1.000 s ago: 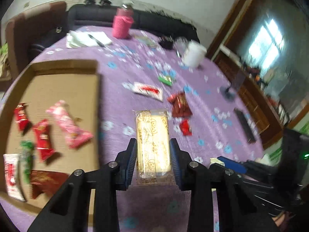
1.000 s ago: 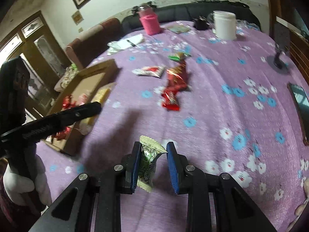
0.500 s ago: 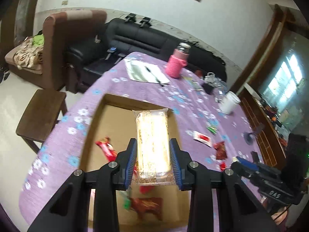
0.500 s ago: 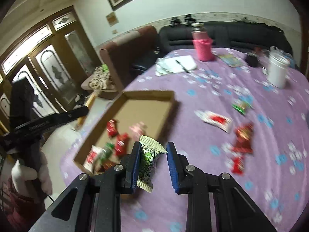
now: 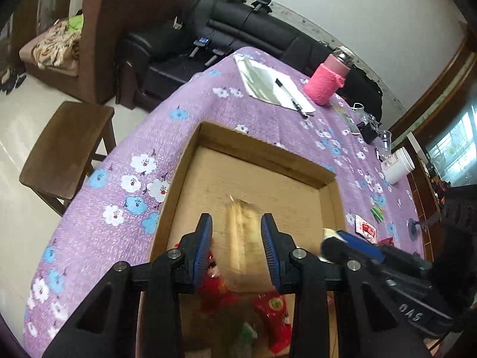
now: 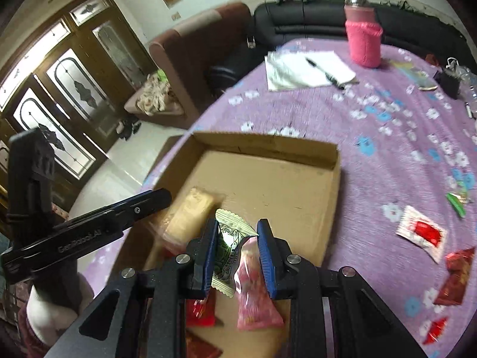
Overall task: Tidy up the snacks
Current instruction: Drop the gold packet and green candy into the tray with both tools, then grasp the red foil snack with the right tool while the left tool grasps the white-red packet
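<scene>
Lying in cardboard box (image 6: 329,185): yellow cake pack (image 6: 187,211), seemingly released, red snacks (image 5: 272,317).

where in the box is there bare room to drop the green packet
The far half of the cardboard box floor is bare, bordered by the back wall, the right wall and the yellow cake packet. The near end is crowded with red packets and a pink packet.

Matt brown cardboard is forming the box (image 6: 298,191), printed cloth is covering the counter (image 6: 387,155), and glossy plastic is wrapping the snacks (image 6: 256,298).
</scene>
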`<state>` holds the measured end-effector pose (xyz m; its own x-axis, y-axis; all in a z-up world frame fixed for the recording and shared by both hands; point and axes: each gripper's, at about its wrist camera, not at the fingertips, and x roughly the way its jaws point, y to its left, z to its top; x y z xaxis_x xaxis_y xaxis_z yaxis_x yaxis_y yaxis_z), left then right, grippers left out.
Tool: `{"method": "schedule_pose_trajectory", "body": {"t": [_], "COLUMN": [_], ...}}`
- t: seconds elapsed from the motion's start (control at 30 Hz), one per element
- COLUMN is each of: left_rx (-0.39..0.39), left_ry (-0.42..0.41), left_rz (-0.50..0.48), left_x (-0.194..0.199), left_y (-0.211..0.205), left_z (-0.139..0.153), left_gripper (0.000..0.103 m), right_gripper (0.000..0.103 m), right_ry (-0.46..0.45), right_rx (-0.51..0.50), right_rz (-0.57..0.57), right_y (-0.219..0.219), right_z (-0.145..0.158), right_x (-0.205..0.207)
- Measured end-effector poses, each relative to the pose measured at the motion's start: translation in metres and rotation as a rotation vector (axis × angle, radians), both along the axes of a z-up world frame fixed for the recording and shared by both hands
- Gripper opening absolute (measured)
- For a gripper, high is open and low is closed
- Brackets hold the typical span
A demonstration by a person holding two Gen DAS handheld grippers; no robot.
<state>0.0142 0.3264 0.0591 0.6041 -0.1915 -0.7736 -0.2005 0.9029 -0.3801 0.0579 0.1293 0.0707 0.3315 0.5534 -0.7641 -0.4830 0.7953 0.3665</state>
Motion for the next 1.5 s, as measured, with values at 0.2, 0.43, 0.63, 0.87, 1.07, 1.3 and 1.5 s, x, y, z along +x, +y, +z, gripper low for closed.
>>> {"method": "schedule_pose_trajectory", "body": {"t": [0.2,0.43,0.63,0.87,1.07,1.3,1.5], "left_rx": [-0.035,-0.074,-0.109,-0.159,-0.202,-0.144,-0.121], "left_ry": [0.008,-0.050,-0.121,-0.190,-0.151,-0.112,-0.094], "left_rz": [0.021,0.028,-0.005,-0.097,-0.177,-0.217,-0.221], "left_x": [0.000,-0.019,-0.044,-0.074,-0.076,-0.074,-0.068], "left_y": [0.006,0.002,-0.022,-0.075,-0.120,-0.156,-0.168], "left_z": [-0.008,0.013,0.040,0.058,0.050,0.048,0.048], "left_gripper": [0.034,0.056,0.065,0.077,0.078,0.078,0.078], "right_gripper": [0.031,0.034,0.044,0.053,0.053,0.052,0.050], "right_ry": [0.023,0.016,-0.038,-0.107,-0.008,-0.057,-0.077], "right_rx": [-0.010,0.025,0.080,0.024,0.006,-0.032,-0.086], "right_rz": [0.005,-0.007,-0.088,-0.278,-0.368,-0.402,-0.385], "right_y": [0.016,0.003,-0.067,-0.191,-0.243,-0.239,-0.222], "right_z": [-0.018,-0.008,0.027,0.037,-0.007,-0.033,-0.047], "right_x": [0.012,0.007,-0.006,-0.029,-0.027,-0.012,0.004]}}
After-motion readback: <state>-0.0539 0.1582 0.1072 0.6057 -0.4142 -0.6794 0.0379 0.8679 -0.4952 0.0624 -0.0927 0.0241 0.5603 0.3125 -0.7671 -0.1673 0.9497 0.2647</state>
